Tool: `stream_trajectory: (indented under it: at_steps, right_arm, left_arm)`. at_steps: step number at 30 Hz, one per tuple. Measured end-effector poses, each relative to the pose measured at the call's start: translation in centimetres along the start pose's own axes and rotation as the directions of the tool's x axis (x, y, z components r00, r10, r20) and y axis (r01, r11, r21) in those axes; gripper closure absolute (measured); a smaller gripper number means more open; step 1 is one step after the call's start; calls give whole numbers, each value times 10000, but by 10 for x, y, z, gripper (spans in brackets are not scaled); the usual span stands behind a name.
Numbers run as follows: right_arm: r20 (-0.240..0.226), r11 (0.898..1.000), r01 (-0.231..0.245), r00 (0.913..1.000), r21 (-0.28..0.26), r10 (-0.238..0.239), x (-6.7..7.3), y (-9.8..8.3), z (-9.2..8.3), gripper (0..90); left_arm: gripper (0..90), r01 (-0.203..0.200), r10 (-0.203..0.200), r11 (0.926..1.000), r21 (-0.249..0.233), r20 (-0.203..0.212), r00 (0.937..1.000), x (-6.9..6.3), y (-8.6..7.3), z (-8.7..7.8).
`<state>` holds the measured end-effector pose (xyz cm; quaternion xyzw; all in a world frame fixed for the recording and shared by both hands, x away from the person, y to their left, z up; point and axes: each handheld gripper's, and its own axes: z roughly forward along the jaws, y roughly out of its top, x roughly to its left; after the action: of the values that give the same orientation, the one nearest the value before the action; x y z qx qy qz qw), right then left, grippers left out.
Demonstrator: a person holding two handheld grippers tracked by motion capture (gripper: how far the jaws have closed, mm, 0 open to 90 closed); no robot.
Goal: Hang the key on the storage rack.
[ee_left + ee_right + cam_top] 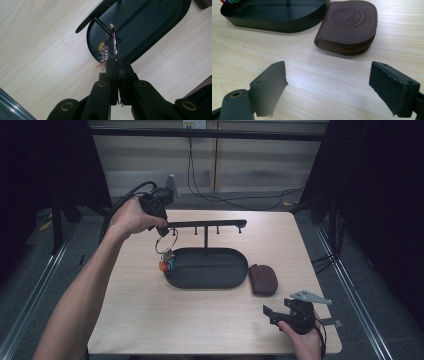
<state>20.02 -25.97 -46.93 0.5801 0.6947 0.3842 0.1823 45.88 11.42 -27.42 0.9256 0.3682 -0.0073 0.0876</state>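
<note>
- My left gripper (117, 72) has its two black jaws squeezed tight on a shiny key ring (113, 42).
- I hold the key ring up high, at the left end of the black stand's bar (205, 224).
- From the left gripper view, the ring loops around a thin black peg (103, 26) that sticks out under the bar.
- Little keys and colored tags (167, 264) hang down from the ring. They dangle just over the left edge of the black tray (235, 277).
- The tray is long and round at the ends. It sits in the middle of the wooden table (150, 320), and the stand's pole rises from it.
- My left hand (132, 217) is wrapped around the gripper, and its cable curls off behind.
- My right gripper (329, 90) has its jaws wide apart, with nothing between them.
- It rests low by the near right corner of the table, in my right hand (305, 340).
- A small brown zip pouch (348, 26) lies in front of the right gripper, just beside the right end of the tray. It has a round stamp on top.
</note>
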Motion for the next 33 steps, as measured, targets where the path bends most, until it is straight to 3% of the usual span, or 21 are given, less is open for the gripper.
stream_trajectory:
  at_steps: [9,10,16,21,33]
  right_arm:
    - [-31,10000,2,10000,-6,-2,0,0,0,142]
    - [-31,10000,-2,10000,-10,2,0,0,0,143]
    - [-22,10000,24,10000,6,-24,0,0,0,143]
    - [-11,10000,21,10000,25,-21,0,0,0,142]
    - [0,10000,3,10000,88,-3,1,1,2,142]
  left_arm:
    - [880,347,-345,9994,-82,192,9992,7,6,13]
    - [880,509,-506,9985,-175,162,9986,6,7,15]
    - [871,399,-399,9991,-123,17,9992,5,9,18]
    - [795,621,-628,9974,-378,-173,9979,6,5,14]
    - [691,1053,-967,9863,-1272,718,9927,20,-19,12]
